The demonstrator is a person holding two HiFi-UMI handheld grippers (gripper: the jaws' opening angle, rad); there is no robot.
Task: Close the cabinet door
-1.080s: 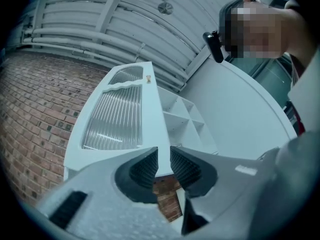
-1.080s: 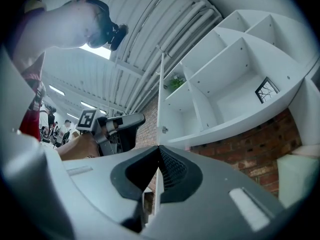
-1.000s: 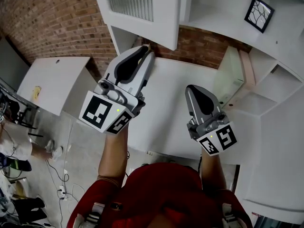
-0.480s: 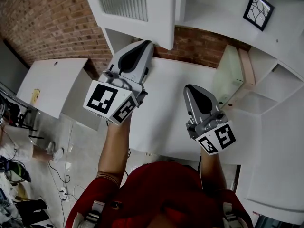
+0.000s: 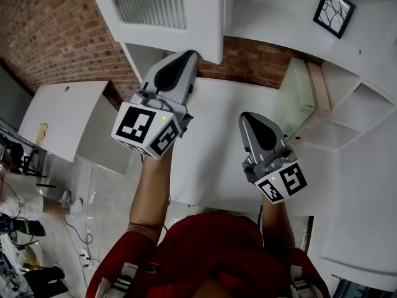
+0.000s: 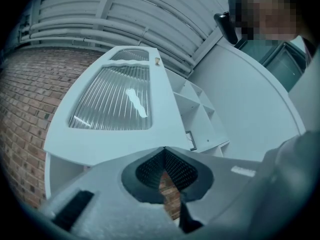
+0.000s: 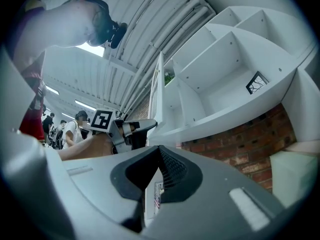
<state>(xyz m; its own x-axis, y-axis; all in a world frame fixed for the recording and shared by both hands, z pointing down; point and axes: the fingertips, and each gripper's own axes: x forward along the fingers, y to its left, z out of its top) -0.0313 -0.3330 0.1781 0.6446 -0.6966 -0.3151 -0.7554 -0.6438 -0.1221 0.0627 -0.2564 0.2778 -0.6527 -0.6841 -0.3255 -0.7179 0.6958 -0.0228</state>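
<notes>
The white cabinet door [image 5: 167,11], with a ribbed glass panel [image 6: 112,101], stands swung open from the white shelf cabinet [image 5: 279,17]. My left gripper [image 5: 191,54] is shut with nothing in it. Its tip sits just under the door's lower edge, and I cannot tell whether it touches. In the left gripper view the jaw tips [image 6: 164,148] meet right below the door's bottom rail. My right gripper [image 5: 247,115] hangs lower and to the right over the white counter [image 5: 211,148], shut and empty. The right gripper view shows the door [image 7: 159,91] edge-on, with the left gripper [image 7: 134,129] beside it.
A small framed picture [image 5: 333,11] stands on a shelf. A brick wall [image 5: 56,30] runs behind the cabinet. A pale box [image 5: 299,98] stands on the counter at right. A white table [image 5: 59,113] sits at left, with cables on the floor [image 5: 80,228] and people [image 7: 75,126] beyond.
My left gripper has moved forward and up to the door's lower edge. The right gripper has shifted only slightly.
</notes>
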